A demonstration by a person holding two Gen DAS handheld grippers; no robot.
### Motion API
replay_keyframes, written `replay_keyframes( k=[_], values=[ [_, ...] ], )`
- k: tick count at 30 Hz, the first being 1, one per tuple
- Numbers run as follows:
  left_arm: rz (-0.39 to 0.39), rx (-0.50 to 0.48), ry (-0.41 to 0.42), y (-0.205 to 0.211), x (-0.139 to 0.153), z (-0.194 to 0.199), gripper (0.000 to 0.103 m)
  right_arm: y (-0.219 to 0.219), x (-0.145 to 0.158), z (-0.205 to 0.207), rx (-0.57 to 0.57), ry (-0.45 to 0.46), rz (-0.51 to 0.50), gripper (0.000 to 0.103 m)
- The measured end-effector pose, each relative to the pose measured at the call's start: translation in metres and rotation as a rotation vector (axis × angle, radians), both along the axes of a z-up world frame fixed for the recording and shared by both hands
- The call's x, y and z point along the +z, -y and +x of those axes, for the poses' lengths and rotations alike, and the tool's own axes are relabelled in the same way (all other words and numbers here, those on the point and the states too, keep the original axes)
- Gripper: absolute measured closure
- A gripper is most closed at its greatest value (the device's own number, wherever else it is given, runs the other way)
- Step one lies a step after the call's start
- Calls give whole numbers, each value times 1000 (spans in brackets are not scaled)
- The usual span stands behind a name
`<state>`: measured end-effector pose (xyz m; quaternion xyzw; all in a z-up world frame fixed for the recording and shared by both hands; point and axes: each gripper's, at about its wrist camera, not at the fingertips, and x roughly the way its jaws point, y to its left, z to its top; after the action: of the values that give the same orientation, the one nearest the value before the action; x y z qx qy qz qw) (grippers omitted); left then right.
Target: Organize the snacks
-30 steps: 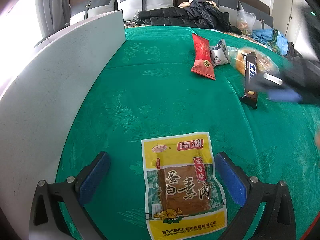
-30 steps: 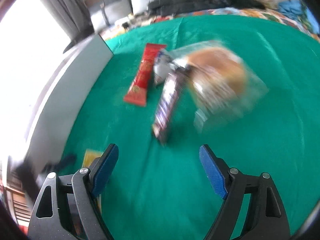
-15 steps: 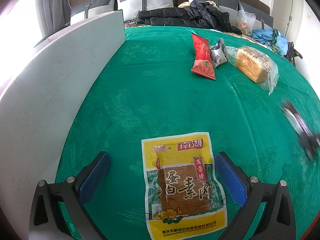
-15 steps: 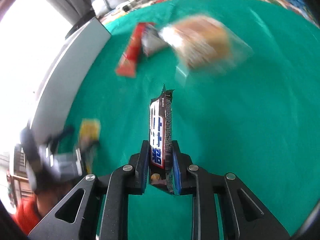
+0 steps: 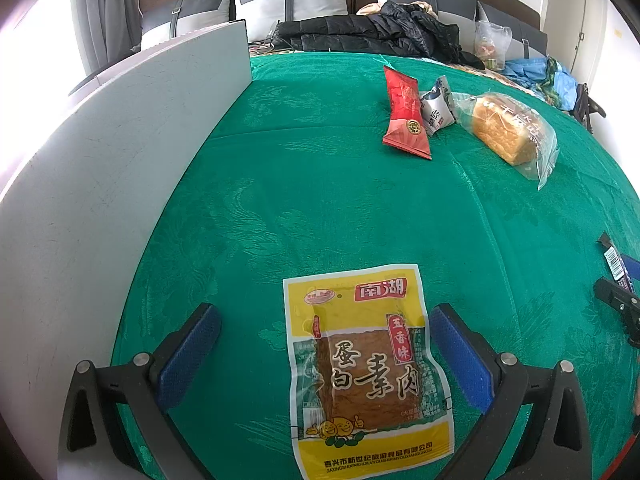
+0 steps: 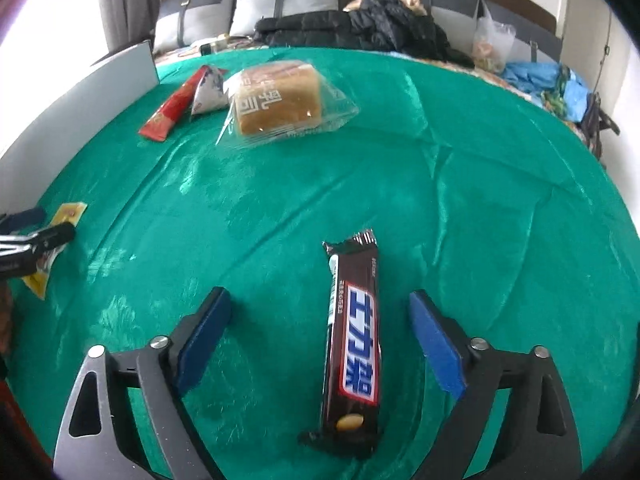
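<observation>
A: Chocolate bar (image 6: 354, 344) first. Whereabouts?

B: Flat on the green cloth (image 6: 440, 184), toward its near edge, lying lengthwise between the fingers of the right gripper (image 6: 318, 302). Touching neither pad, and a little nearer the right-hand one.

A: And the fingers themselves?

B: Spread wide, with nothing in their grasp.

A: Handling?

B: Probably light and fairly stiff, judging by the slim wrapped shape. Glossy wrapper, so likely slippery. Crimped ends look flimsy and poor for a hold. Best taken across the long sides at about mid-length, squeezed only moderately to avoid crushing the bar.

A: Other side?

B: Left gripper (image 5: 324, 316) likewise wide open and empty, straddling a yellow packet (image 5: 360, 364). Packet flat on the cloth near the near edge, not far from the white board (image 5: 120, 160) standing along the left edge. Looks thin and floppy, with little height to pinch. Likely easier by a sealed border than across the middle.

A: Farther out?

B: Toward the far edge, a cluster: red packet (image 5: 404, 120), small white pouch (image 5: 436, 108) against it, bagged bread (image 5: 504, 128) just beside that. Bread surely soft and easily squashed, so safer by the loose film of the bag. Well apart from both near items.

A: Progress?

B: Hard to judge. Two snacks near, three far, no container in sight. Possibly laying them out along the near edge, though only a guess.
</observation>
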<state>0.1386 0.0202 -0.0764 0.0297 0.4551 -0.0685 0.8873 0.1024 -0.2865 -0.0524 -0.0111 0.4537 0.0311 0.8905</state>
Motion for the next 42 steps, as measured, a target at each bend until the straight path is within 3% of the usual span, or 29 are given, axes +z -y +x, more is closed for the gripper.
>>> replay_keyframes(
  k=[42],
  values=[
    [0, -1, 2, -1, -1, 1, 0, -4, 1, 3, -4, 0, 0, 9]
  ],
)
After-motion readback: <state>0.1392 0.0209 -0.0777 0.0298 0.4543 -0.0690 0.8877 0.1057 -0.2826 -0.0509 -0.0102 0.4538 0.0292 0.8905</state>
